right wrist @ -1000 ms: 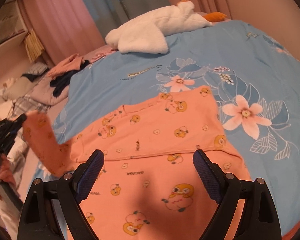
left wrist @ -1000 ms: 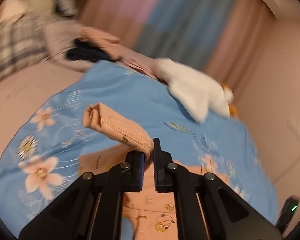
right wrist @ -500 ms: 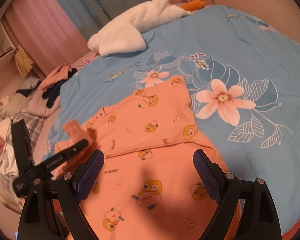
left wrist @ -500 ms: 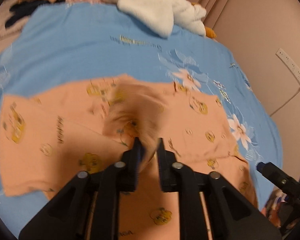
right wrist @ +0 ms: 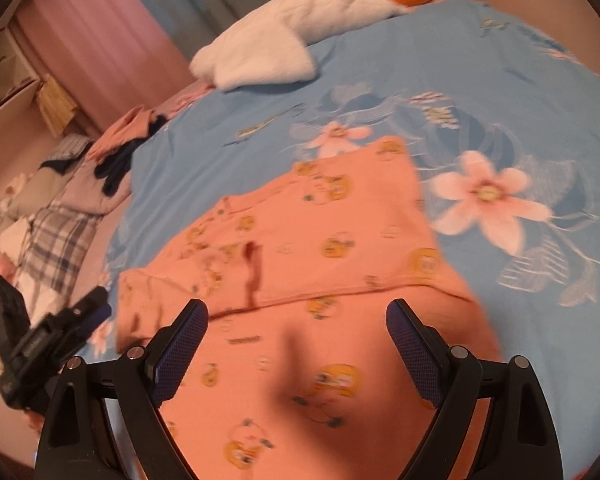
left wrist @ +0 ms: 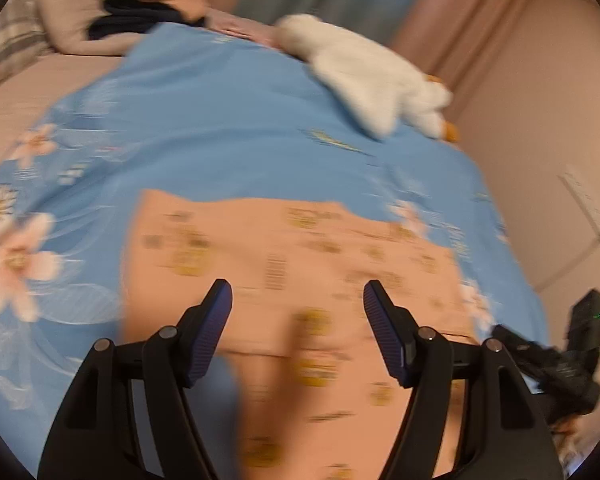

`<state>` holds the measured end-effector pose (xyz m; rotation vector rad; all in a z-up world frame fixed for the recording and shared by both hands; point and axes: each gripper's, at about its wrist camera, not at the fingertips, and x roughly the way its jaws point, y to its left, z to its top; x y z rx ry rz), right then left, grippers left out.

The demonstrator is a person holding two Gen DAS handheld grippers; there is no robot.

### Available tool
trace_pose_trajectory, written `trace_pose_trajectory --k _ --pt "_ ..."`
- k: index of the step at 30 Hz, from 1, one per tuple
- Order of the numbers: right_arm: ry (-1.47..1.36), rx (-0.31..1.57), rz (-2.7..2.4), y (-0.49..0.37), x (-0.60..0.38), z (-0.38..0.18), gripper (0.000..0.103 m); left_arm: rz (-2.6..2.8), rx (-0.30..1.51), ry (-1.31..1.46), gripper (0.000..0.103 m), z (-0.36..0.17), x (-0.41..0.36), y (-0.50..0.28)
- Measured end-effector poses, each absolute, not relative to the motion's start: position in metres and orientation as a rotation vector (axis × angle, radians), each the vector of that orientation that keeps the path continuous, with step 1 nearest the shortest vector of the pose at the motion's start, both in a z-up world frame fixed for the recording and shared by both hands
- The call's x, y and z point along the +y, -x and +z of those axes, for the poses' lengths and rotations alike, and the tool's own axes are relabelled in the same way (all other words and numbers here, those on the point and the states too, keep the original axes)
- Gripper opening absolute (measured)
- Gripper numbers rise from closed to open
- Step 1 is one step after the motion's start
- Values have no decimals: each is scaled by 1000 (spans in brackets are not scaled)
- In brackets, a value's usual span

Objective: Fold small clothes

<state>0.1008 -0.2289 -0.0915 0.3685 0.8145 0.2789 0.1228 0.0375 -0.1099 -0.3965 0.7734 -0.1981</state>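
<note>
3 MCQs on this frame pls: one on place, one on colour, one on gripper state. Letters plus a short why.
1. Where does the plush duck lie?
A. on the garment
B. at the far end of the blue cover, clear of the garment
C. between the right gripper's fingers

2. What colour is the garment?
A. orange with yellow cartoon prints
B. plain white
C. navy

3. How is the left gripper?
A. shut on a sleeve
B. shut, nothing in it
C. open, nothing between its fingers

Key: B, bare blue cover separates duck and garment. A, the yellow prints show in both views. C, its jaws have just been opening, and the sleeve lies folded across the garment, clear of the fingers.
</note>
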Motion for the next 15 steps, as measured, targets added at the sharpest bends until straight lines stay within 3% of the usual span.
trace_pose_trajectory --k 8,9,13,15 --pt "-280 952 351 -164 -167 -105 88 -94 805 543 67 -132 93 -124" --pt "-260 974 344 -173 -159 -109 81 -87 799 546 67 -131 97 -122" --pt "-197 1032 321 -190 -136 -124 70 -92 786 575 67 -128 107 -117" --pt "-126 1016 282 -189 -125 -126 47 -85 787 585 67 -129 109 -117"
